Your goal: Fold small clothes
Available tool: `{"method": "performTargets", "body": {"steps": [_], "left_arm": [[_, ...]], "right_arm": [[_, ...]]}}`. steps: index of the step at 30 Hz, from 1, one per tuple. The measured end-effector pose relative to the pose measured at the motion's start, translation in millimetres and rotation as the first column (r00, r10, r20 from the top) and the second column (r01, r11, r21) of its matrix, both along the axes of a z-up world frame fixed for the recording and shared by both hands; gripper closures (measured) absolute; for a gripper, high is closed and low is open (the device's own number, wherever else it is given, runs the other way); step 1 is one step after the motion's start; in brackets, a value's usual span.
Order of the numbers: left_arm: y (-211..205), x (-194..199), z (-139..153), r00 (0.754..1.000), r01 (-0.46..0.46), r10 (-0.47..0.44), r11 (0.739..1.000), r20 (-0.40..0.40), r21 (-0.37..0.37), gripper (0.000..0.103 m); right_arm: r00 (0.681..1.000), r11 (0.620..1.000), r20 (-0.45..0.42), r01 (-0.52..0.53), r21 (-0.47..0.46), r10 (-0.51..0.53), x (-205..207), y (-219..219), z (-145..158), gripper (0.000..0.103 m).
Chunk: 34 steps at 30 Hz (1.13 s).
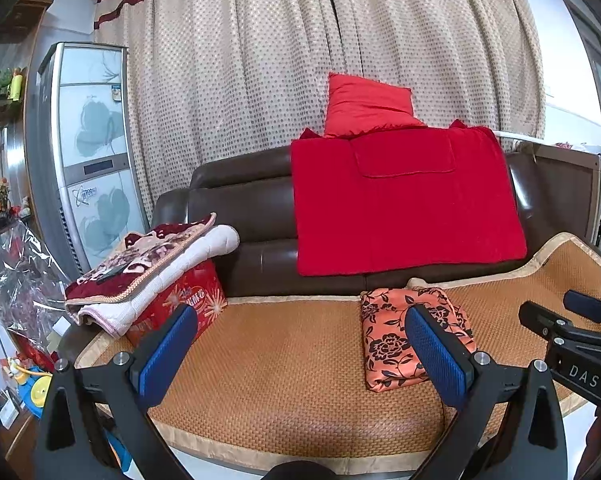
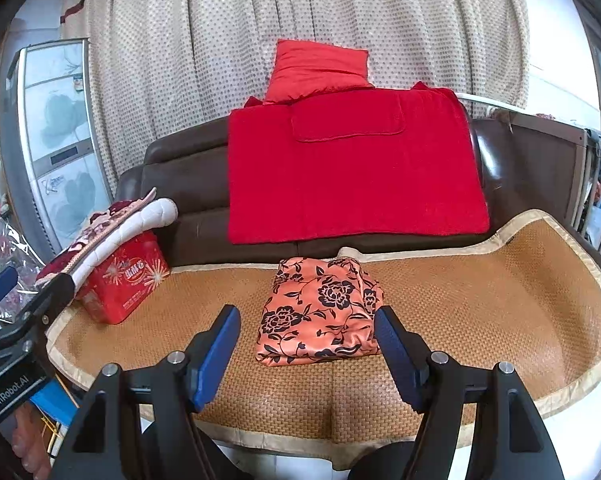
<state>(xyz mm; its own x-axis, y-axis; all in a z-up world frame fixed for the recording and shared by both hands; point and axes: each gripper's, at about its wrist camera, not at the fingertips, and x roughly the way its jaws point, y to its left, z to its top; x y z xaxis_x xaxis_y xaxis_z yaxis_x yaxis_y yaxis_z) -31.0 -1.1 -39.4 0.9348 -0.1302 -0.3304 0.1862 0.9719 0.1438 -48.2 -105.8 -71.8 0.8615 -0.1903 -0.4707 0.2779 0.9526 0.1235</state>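
Above the front edge of a woven tan rattan mat (image 2: pixel 480 312), the right gripper (image 2: pixel 306 354) is held with its blue-padded fingers (image 2: pixel 216 356) spread wide and nothing between them. Just beyond its fingertips, a folded orange satin garment printed with black flowers (image 2: pixel 320 312) is laid flat on the mat, clear of both pads. To its left, the left gripper (image 1: pixel 302 354) is likewise held spread apart and empty, its right pad (image 1: pixel 436 360) seen in front of the garment's near edge. The mat is spread over the seat of a dark brown leather sofa (image 2: pixel 180 176). A red blanket (image 2: pixel 352 168) is draped over the sofa back, and a red cushion (image 2: pixel 320 68) is propped above it against a beige dotted curtain (image 2: pixel 220 60). At the mat's left end, a red printed box (image 2: pixel 124 284) is topped with folded quilts (image 1: pixel 148 264).
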Motion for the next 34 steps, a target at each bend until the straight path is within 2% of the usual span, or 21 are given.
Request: {"method": "performTargets", "body": {"steps": [26,32,34], "left_arm": [[-11.0,43.8,-16.8,0.997,0.025,-0.024,1.000,-0.070,0.008,0.000],[-25.7,66.7,-24.3,0.993,0.073,-0.073,0.997,-0.095,-0.004,0.000],[-32.1,85.6,-29.5,0.989,0.091,-0.093,0.996,-0.117,-0.018,0.000]], "right_arm": [[1.000,0.998,0.005,-0.023,-0.062,0.024,52.2,2.0,5.1,0.030],[0.999,0.998,-0.009,-0.036,-0.041,0.036,78.4,-12.7,-2.8,0.030],[0.999,0.999,-0.011,-0.045,-0.013,0.044,88.1,-24.9,-7.7,0.030]]}}
